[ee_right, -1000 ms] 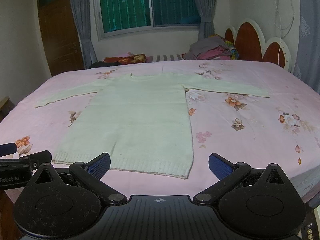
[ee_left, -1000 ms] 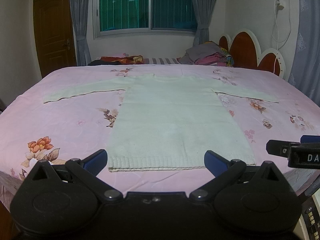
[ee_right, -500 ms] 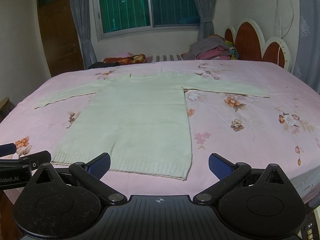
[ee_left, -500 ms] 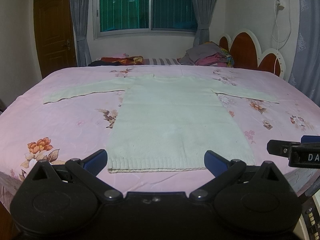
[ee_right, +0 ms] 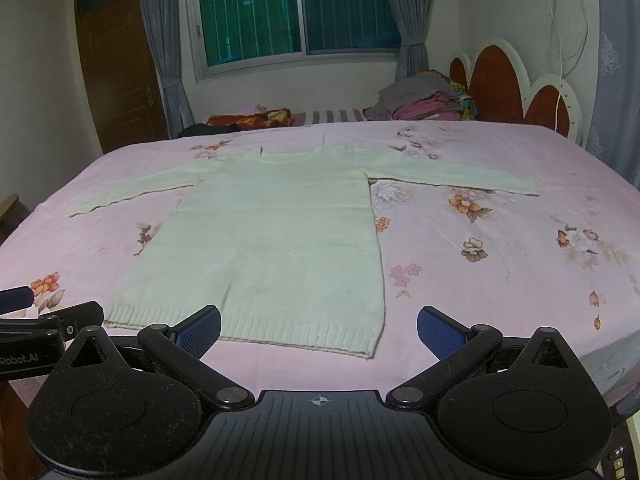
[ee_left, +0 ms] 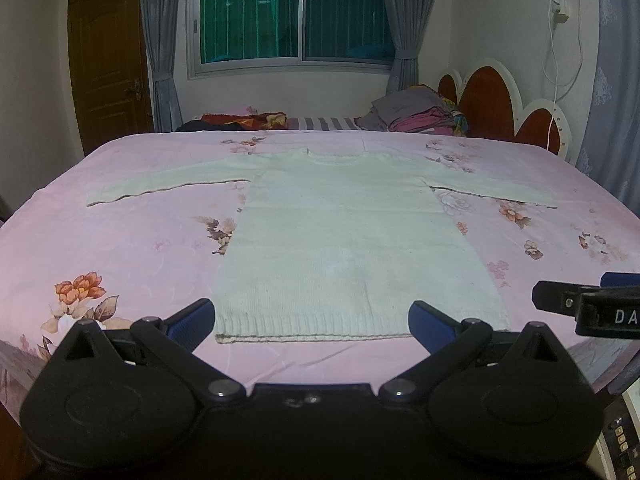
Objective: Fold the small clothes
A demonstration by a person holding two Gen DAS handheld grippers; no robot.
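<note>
Home bedroom: floral bed [ee_left: 120, 248], headboard [ee_left: 486, 104], curtained window [ee_left: 296, 12].

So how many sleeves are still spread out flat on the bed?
2. The sweater lies flat on the pink bedsheet: left sleeve stretched out to the left, right sleeve to the right. Neither is folded; nothing hidden.

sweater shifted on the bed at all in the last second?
No. In the left wrist view the sweater hem keeps its place against the orange flower print on the bedsheet.
</note>
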